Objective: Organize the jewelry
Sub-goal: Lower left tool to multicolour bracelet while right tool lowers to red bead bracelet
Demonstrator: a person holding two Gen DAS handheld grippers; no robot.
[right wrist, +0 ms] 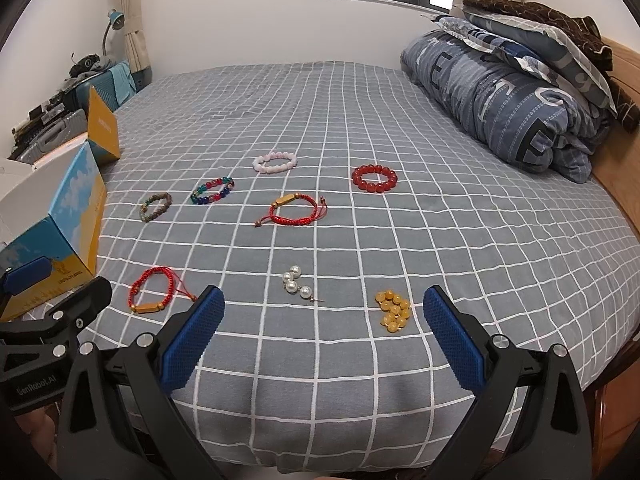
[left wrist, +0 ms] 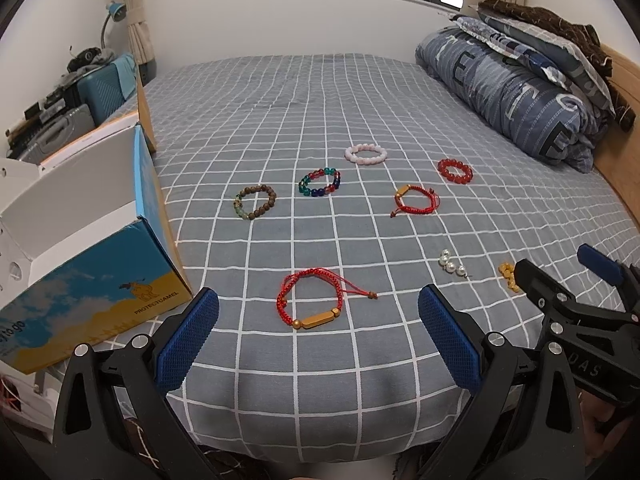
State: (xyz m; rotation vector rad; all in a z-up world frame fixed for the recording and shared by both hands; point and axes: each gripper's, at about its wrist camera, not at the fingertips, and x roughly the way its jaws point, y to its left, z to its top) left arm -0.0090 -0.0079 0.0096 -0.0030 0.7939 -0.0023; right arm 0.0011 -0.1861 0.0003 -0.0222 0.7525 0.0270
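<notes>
Jewelry is laid out on a bed covered by a grey sheet with a white grid (left wrist: 320, 120). Nearest the left claw (left wrist: 318, 338) lies a red braided cord bracelet with a gold bar bead (left wrist: 310, 302), its knotted tail trailing rightward. Farther back, a brown wooden bead bracelet (left wrist: 255, 201), a multicoloured glass bead bracelet (left wrist: 320, 181), a pale pink bead bracelet (left wrist: 366, 154), a red glossy bead bracelet (left wrist: 455, 170) and a second red cord bracelet with a gold bar (left wrist: 415, 199) are spread apart. In front of the right claw (right wrist: 323, 322), white pearl earrings (right wrist: 297, 283) and a bunched yellow bead bracelet (right wrist: 393, 311) are seen. Both claws are held wide apart, gripping nothing. At the left edge of the bed stands an open blue and yellow cardboard box (left wrist: 100, 280) with a camel picture, on which "PROTECTCAMEL" can be read. On the body of the left claw, "GenRobot.AI" is printed. Folded blue bedding with large letters (left wrist: 516, 96) is piled by the headboard.
</notes>
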